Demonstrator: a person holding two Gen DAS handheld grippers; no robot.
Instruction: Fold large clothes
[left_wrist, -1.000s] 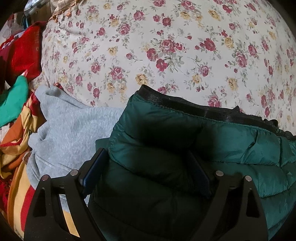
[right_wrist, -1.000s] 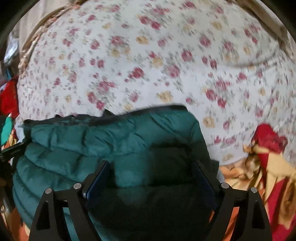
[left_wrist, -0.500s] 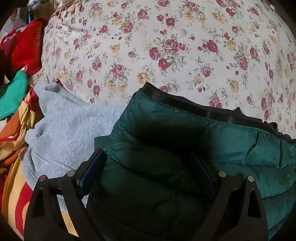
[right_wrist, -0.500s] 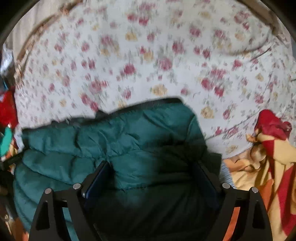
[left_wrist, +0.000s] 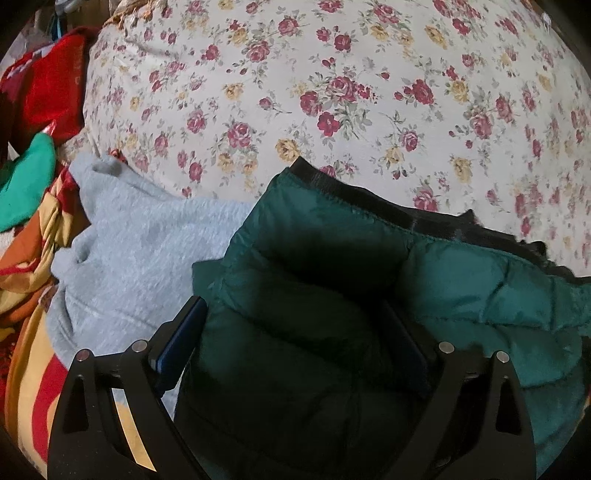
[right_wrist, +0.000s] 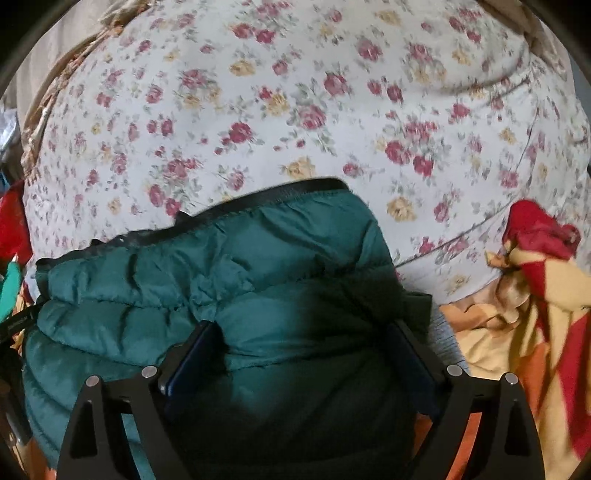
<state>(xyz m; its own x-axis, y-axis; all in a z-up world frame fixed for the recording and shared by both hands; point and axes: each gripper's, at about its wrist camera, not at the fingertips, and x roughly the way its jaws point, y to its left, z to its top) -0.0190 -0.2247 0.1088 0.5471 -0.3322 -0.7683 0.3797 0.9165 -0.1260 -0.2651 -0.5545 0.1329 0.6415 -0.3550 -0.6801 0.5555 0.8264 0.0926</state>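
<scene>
A dark green puffer jacket (left_wrist: 332, 266) with a black hem band lies bunched over a floral bedsheet (left_wrist: 332, 92). My left gripper (left_wrist: 295, 332) has its jaws wide, with the jacket's left end bulging between the blue pads. The same jacket fills the right wrist view (right_wrist: 221, 280). My right gripper (right_wrist: 299, 350) also has wide jaws with the jacket's right end between them. The fabric hides whether the pads press it.
A grey fleece garment (left_wrist: 140, 258) lies left of the jacket. Red, green and striped orange clothes (left_wrist: 29, 184) pile at the far left. A red and yellow patterned cloth (right_wrist: 535, 295) lies at the right on the sheet (right_wrist: 295, 110).
Both grippers have carried the jacket a little forward over the sheet. The right view has shifted, showing more of the red and yellow cloth. The jaws have not changed.
</scene>
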